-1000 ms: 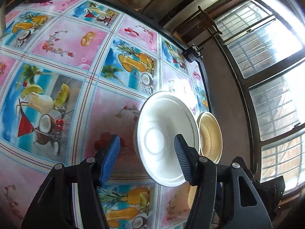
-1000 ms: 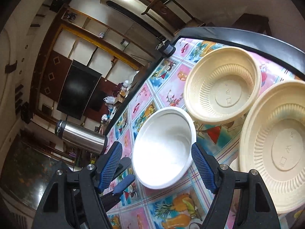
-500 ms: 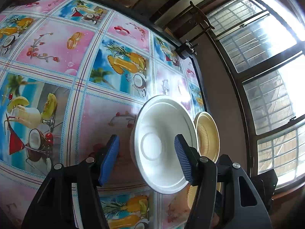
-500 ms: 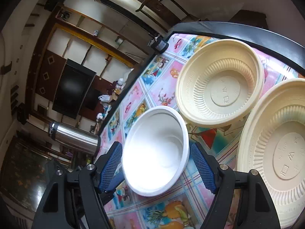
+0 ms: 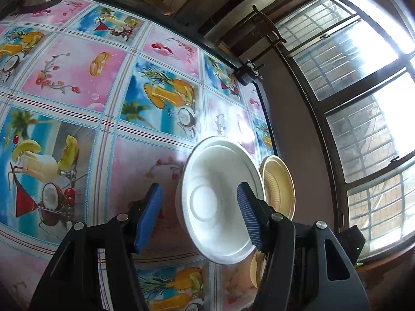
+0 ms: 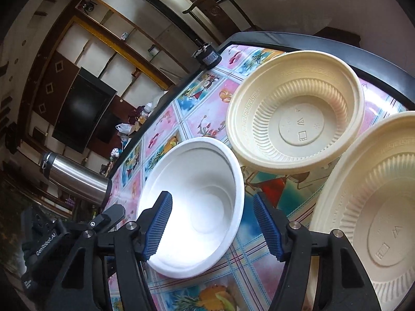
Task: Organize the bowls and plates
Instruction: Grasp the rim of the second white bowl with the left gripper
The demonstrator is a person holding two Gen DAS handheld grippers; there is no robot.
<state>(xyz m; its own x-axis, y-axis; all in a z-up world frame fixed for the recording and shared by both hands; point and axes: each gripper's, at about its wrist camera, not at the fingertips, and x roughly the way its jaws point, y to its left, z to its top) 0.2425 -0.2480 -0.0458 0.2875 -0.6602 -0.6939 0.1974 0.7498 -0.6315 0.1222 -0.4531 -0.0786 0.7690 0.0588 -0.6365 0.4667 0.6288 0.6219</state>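
Note:
A white foam bowl (image 5: 215, 202) stands on the patterned tablecloth, straight ahead of both grippers. My left gripper (image 5: 199, 216) is open, and its right fingertip overlaps the bowl's near rim. From the opposite side, the open right gripper (image 6: 212, 226) straddles the white bowl (image 6: 197, 202), with its left finger over the bowl's inside. A cream ribbed bowl (image 6: 295, 119) sits just beyond the white one, also showing as the cream bowl (image 5: 278, 186) in the left wrist view. A larger cream bowl (image 6: 376, 207) lies at the right.
A steel thermos (image 6: 75, 178) stands at the table's far end. A small black device (image 5: 246, 76) sits at the table corner. The table's dark edge (image 5: 264, 108) runs close behind the bowls, with windows beyond it. The left gripper's body (image 6: 77, 230) shows beside the white bowl.
Both grippers have moved in closer to the white bowl, which now fills more of each view. The right gripper's left finger now reaches over the bowl's rim. Both stayed open.

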